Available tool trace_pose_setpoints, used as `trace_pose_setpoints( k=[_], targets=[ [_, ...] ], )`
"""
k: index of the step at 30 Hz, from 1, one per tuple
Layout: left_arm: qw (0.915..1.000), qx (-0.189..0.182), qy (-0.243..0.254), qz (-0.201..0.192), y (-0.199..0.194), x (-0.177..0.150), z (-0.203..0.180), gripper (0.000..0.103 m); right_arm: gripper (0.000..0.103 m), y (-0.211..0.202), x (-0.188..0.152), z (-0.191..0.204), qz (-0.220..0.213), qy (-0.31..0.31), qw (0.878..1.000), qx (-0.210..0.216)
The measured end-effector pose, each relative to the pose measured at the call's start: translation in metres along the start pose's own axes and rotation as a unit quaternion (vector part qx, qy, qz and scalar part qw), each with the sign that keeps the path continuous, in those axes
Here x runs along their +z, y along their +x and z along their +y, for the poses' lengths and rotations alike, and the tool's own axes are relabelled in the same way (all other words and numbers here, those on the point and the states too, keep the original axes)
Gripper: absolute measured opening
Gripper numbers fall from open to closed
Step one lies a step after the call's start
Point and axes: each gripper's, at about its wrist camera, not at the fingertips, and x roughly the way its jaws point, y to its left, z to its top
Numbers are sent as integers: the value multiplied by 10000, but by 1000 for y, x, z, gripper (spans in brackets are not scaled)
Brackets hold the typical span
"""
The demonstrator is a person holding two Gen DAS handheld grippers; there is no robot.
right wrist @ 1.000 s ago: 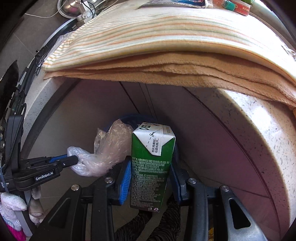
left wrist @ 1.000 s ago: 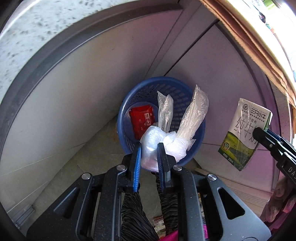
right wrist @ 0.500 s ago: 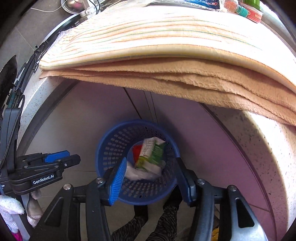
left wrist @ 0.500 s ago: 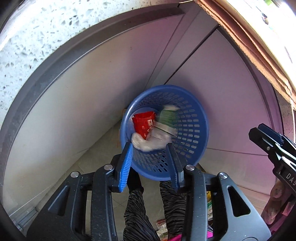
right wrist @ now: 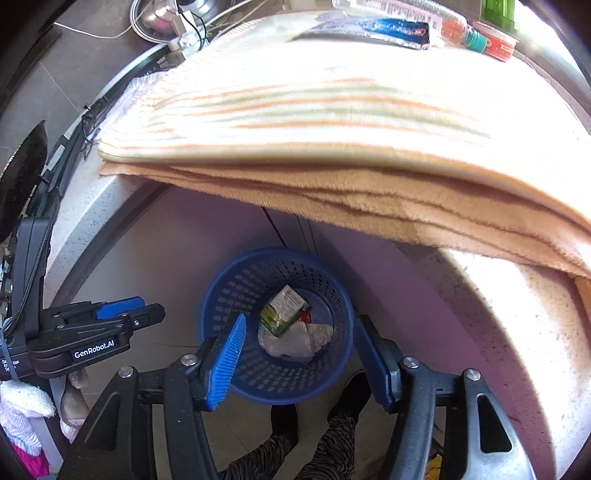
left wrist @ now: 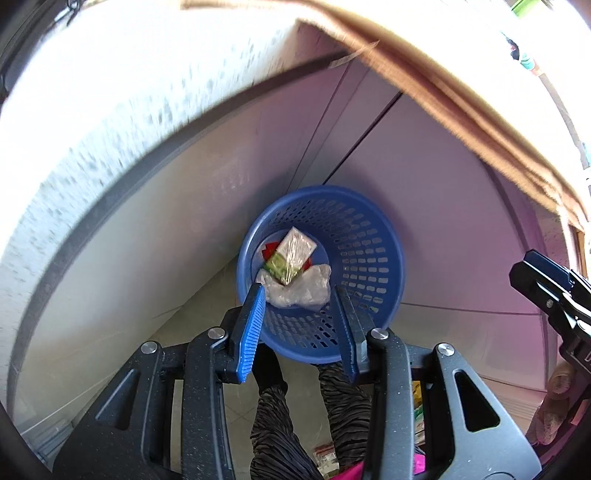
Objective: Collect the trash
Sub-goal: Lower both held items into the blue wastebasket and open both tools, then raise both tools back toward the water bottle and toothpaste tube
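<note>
A blue plastic basket (left wrist: 369,236) stands on the floor against the cabinet; it also shows in the right wrist view (right wrist: 229,288). Inside lie a green and white milk carton (left wrist: 290,254) (right wrist: 282,308), a crumpled clear plastic bag (left wrist: 299,290) (right wrist: 295,341) and a red wrapper (left wrist: 269,248) mostly under the carton. My left gripper (left wrist: 299,306) is open and empty above the basket's near rim. My right gripper (right wrist: 297,343) is open and empty above the basket too. Each gripper shows at the edge of the other's view.
A speckled stone counter (left wrist: 110,110) overhangs the cabinet doors (left wrist: 424,177). Striped and orange towels (right wrist: 332,129) hang over its edge, with bottles and packets (right wrist: 424,29) on top. The person's feet in dark socks (right wrist: 284,421) stand on the tile floor by the basket.
Both grippers opened: the plastic bag and the milk carton dropped into the basket and now lie still. Both grippers have since risen higher above the basket.
</note>
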Motion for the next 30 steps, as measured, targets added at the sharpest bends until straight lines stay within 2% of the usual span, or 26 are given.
trace_pose_setpoints(
  k=[3, 7, 12, 15, 18, 22, 30],
  targets=[
    [9999, -33, 36, -123, -12, 5, -4, 37, 71, -18, 7, -5, -162, -34, 9998, 68],
    [9991, -77, 108, -392, -35, 18, -13, 53, 77, -42, 13, -12, -431, -18, 9990, 134],
    [9975, -214, 92, -664, -60, 37, -27, 53, 85, -75, 30, -33, -759, 100, 9969, 158],
    [9961, -293, 93, -827, -73, 53, -36, 53, 85, -94, 43, -52, -978, 175, 9950, 125],
    [9945, -398, 77, -967, -85, 69, -48, 58, 88, -109, 61, -69, -1196, 267, 9925, 50],
    [9924, -549, 38, -1103, -99, 93, -68, 58, 88, -125, 85, -97, -1395, 441, 9892, -34],
    [9898, -689, 51, -1243, -94, 137, -107, 59, 88, -142, 123, -155, -1683, 813, 9823, -148]
  ],
)
